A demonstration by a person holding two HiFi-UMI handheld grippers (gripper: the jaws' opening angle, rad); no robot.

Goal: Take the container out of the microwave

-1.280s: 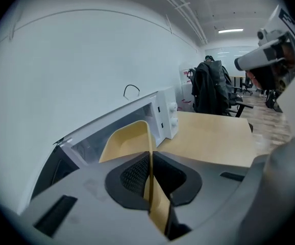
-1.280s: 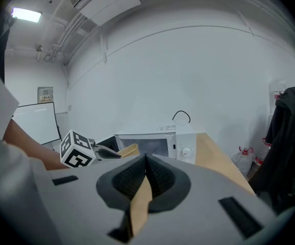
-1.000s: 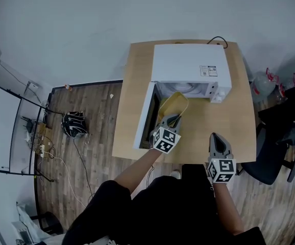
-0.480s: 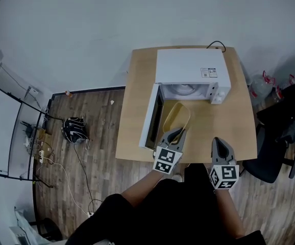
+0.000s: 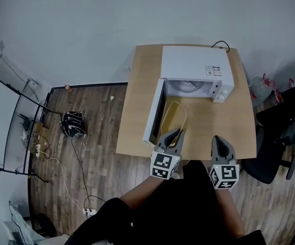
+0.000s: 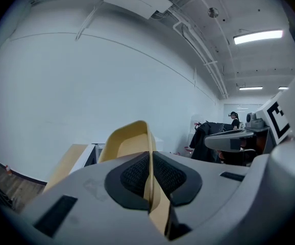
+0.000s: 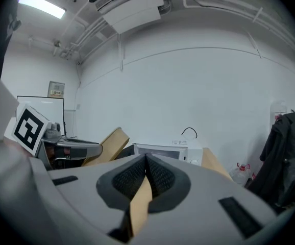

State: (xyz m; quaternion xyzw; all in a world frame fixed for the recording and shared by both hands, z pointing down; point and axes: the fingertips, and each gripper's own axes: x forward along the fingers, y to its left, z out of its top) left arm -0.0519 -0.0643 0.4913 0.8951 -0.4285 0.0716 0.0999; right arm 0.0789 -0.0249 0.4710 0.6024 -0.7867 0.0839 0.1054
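The left gripper (image 5: 174, 133) (image 6: 148, 157) is clenched on the near rim of a pale yellow plastic container (image 5: 174, 116) (image 6: 127, 142), its two dark pads pressed on either side of the thin wall; the container sits outside the white microwave oven (image 5: 196, 65), just in front of the open cavity, over the light wooden table (image 5: 137, 86); the oven's door (image 5: 154, 114) stands swung wide to the left, just beside the container; the right gripper (image 5: 220, 142) (image 7: 146, 160) is held over the table's near edge, well to the right of the container, its jaws pressed together at the tips on nothing; it points level towards the oven; a person in dark sleeves holds both tools from the table's near side.
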